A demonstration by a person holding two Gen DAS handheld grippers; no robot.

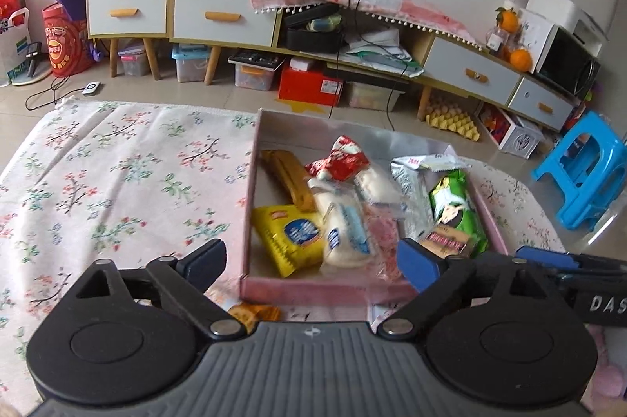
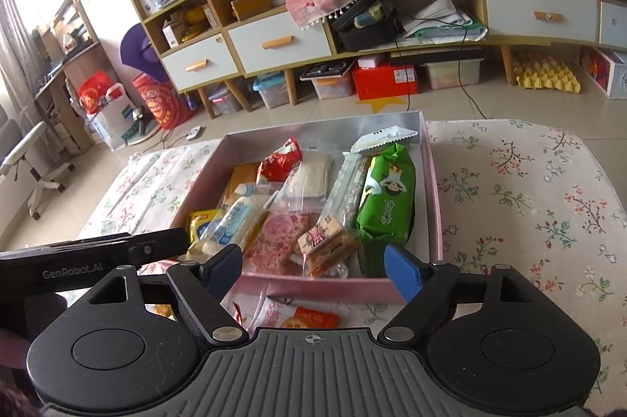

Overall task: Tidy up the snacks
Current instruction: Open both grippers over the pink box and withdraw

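- You are working over a floral cloth [image 2: 529,182] that is carrying a pink box [image 2: 435,205] of snacks at centre, directly far of both tools.
- You are holding the right gripper [image 2: 313,270] with jaws spread wide and gripping nothing; the left gripper [image 1: 309,262] is likewise standing apart and empty.
- The orange packet [image 2: 309,319] is lying outside the box, just near of its near wall and below the right gripper, long axis running left-right; the right tool appears nearer.
- The box wall is standing just far of it; the left gripper is crowding the left side.
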